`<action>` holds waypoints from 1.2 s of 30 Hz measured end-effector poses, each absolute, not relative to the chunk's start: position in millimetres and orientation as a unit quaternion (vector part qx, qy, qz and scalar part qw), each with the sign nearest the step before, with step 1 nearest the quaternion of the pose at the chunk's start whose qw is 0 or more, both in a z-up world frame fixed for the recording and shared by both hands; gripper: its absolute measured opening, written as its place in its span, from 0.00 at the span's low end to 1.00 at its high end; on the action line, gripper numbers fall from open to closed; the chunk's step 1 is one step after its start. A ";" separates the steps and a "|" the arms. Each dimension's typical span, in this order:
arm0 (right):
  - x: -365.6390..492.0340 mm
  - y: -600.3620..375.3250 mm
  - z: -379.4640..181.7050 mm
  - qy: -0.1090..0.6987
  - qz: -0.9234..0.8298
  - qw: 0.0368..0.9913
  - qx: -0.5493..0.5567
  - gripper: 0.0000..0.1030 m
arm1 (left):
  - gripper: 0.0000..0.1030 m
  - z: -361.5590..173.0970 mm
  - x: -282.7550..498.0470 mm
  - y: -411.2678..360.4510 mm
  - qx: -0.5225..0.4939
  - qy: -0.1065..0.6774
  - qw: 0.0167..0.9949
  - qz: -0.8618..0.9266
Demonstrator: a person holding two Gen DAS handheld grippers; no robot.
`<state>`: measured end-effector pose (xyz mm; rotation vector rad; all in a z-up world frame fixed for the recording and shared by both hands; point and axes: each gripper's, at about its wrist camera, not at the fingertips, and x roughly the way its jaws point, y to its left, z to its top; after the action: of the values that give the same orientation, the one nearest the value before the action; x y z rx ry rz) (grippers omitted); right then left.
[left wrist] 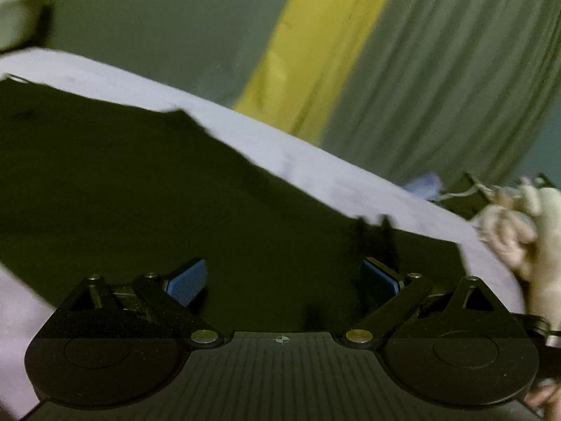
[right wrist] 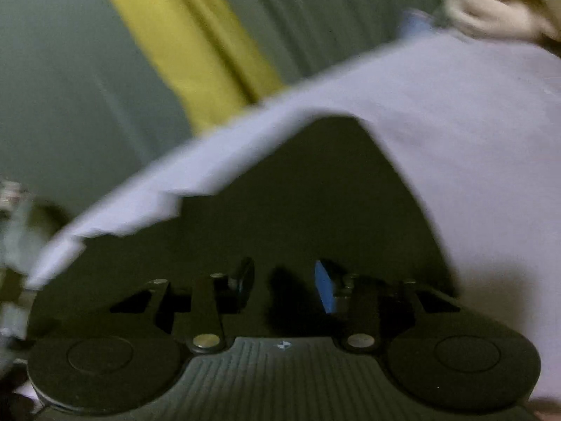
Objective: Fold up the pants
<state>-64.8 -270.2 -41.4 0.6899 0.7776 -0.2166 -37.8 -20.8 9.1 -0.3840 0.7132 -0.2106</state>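
two grippers, left gripper released, right gripper part-spread and empty, over dark pants on lilac sheet, green curtain behind.

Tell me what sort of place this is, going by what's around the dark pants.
Probably a room at home, perhaps a bedroom. The dark pants lie on a pale lavender sheet, and pleated grey-green curtains with a yellow panel hang behind. A pale, blurred fabric thing sits at the sheet's edge.

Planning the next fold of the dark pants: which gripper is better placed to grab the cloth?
Probably right: the right gripper has narrow jaws over the pants; the left gripper gapes wide.
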 end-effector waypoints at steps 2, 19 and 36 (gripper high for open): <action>-67.9 -283.7 -41.9 0.352 -0.100 0.848 0.383 0.24 | 0.96 9.9 -24.4 -32.6 -0.203 0.362 0.902 -0.123; -69.9 -302.3 -54.3 0.315 -0.046 0.830 0.457 0.56 | 0.96 -37.9 71.1 -104.1 -0.225 0.508 0.799 -0.230; -97.5 -308.3 -28.8 0.189 -0.009 0.864 0.467 0.78 | 0.12 19.7 58.8 -70.8 -0.236 0.456 0.823 -0.243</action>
<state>-97.5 -308.3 -28.8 0.9780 0.3959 -0.0189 58.8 -70.8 19.7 -0.5016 0.9710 -0.5172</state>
